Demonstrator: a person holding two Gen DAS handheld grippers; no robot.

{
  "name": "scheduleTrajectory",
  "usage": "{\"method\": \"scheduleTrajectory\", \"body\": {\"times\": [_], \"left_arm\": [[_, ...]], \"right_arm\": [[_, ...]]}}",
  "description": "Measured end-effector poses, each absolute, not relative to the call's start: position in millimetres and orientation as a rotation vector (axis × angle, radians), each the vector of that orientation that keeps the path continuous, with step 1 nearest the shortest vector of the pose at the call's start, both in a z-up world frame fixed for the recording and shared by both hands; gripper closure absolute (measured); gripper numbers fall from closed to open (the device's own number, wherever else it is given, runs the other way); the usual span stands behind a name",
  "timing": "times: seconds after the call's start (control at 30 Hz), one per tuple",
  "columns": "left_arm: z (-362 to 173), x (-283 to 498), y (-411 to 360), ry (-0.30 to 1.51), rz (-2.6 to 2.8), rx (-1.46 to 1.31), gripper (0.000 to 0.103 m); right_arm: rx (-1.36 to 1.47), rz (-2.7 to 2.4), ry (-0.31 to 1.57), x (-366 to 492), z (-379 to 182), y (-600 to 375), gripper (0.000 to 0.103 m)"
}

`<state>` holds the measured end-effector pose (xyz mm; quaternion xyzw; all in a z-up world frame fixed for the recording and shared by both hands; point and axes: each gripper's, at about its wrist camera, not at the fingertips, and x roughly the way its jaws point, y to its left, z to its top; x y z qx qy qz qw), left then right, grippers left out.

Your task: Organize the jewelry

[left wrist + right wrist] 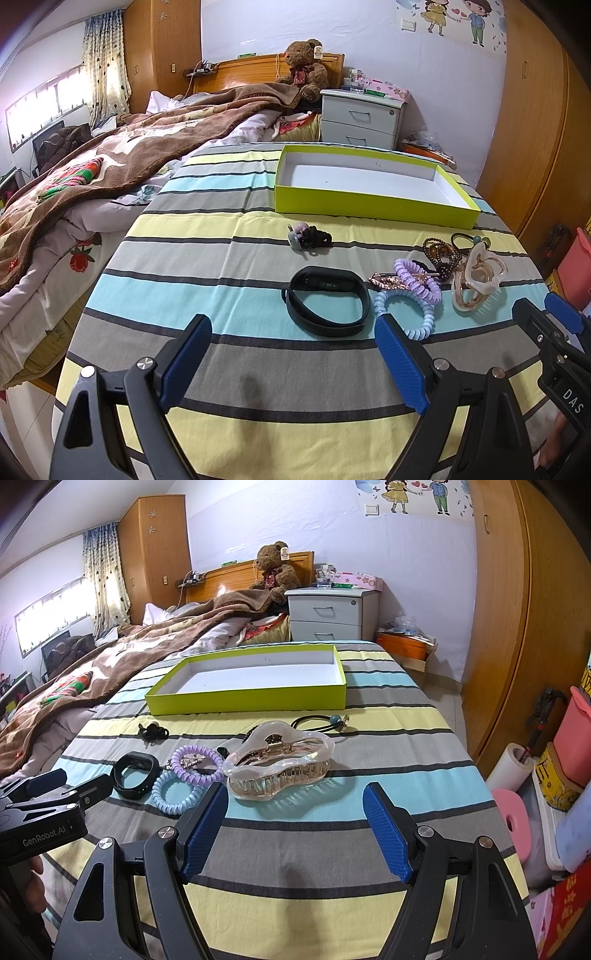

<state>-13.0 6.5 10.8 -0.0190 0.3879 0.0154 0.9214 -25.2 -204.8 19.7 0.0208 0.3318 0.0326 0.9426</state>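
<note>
The jewelry lies loose on the striped table [258,369]: a black band [327,301], two coil ties [417,295], a beaded bracelet [441,254], a clear hair claw [280,762] and a small dark tie [308,236]. None is sorted yet, by my reading. Behind them the green box [247,699] stands empty. The left gripper [291,363] and right gripper [295,827] hover just short of the pile, fingers spread wide, holding nothing.
</note>
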Motion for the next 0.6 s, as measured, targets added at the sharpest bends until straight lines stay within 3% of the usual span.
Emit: {"method": "scheduleTrajectory", "body": {"times": [0.6], "left_arm": [[12.2,-10.7,14.3,0.814,0.01,-0.06,0.012]], "right_arm": [[0.085,0.044,0.699,-17.0,25.5,-212.9,0.028]]}}
